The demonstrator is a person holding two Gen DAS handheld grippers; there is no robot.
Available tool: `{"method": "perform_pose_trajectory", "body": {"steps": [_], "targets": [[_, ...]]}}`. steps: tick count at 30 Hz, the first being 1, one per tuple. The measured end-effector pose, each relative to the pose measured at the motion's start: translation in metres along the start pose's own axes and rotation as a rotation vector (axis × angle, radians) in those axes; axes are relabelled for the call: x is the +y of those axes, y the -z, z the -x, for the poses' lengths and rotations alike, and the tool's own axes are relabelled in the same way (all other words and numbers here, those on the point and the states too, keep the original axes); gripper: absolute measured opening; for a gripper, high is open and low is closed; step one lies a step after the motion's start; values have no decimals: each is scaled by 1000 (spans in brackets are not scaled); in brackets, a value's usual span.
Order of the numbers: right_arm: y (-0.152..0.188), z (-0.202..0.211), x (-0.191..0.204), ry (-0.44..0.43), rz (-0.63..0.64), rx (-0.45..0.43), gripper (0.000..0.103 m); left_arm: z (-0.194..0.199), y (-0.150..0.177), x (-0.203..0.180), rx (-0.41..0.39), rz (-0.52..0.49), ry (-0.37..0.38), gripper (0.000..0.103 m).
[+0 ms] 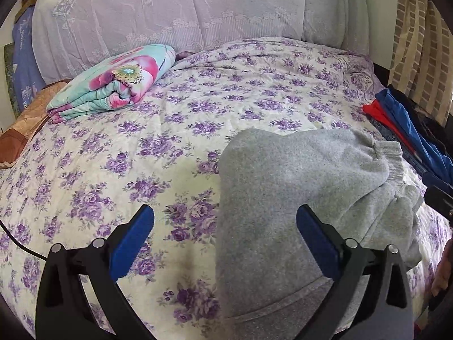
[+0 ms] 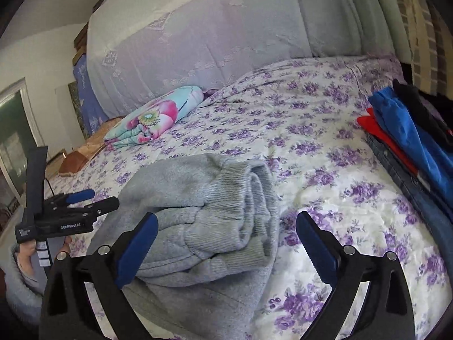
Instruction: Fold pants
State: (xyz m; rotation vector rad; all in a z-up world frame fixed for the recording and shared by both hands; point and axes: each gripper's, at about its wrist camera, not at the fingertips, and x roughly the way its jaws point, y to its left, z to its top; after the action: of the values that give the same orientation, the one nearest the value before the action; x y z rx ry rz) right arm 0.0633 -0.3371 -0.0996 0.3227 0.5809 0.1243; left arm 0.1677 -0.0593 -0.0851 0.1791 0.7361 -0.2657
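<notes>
Pants [image 2: 198,226] — grey fleece sweatpants, folded into a thick bundle — lie on the bed [image 2: 325,175], on its purple-flowered cover, near the front edge. Ribbed cuffs [image 2: 246,187] sit stacked on top of the bundle toward its right side in the right wrist view; a flatter layer of the same grey cloth runs out beneath toward the camera.

Right gripper [image 2: 226,243]: jaws spread wide, nothing pinched. Left blue pad overlaps the near edge of the bundle in the picture; right pad stands over bare bed cover. The pads are not pressing on the cloth.

Left gripper [image 1: 225,243]: jaws likewise spread wide, holding nothing. Its right pad is over the grey fabric, its left pad over the flowered cover. From the right wrist view this gripper is seen side-on at far left, carried in a hand [image 2: 27,257] with a grey sleeve.

Surroundings — folded floral quilt [image 1: 113,82] at the back left of the bed; stack of red, blue and dark clothes [image 2: 410,147] along the right edge.
</notes>
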Motion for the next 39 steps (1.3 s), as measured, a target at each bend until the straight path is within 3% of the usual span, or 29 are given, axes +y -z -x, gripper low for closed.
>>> {"method": "perform_pose_trajectory", "body": {"steps": [6,15,23,29,39], "targets": [[4,-14,-33,-101,-226,67,99,0,3,4,5,14,-13,99],[12,-37,-32,-100,-243,155,99,-11,10,-1,45,11,22,99],[18,-54,-47,-168,-356,209,99,-19,20,-5,54,19,29,98],[18,-57,-45,-180,-357,214,99,-25,28,1,59,78,64,98],[14,-78,-47,-202,-353,239,99,-22,33,3,62,93,92,98]]}}
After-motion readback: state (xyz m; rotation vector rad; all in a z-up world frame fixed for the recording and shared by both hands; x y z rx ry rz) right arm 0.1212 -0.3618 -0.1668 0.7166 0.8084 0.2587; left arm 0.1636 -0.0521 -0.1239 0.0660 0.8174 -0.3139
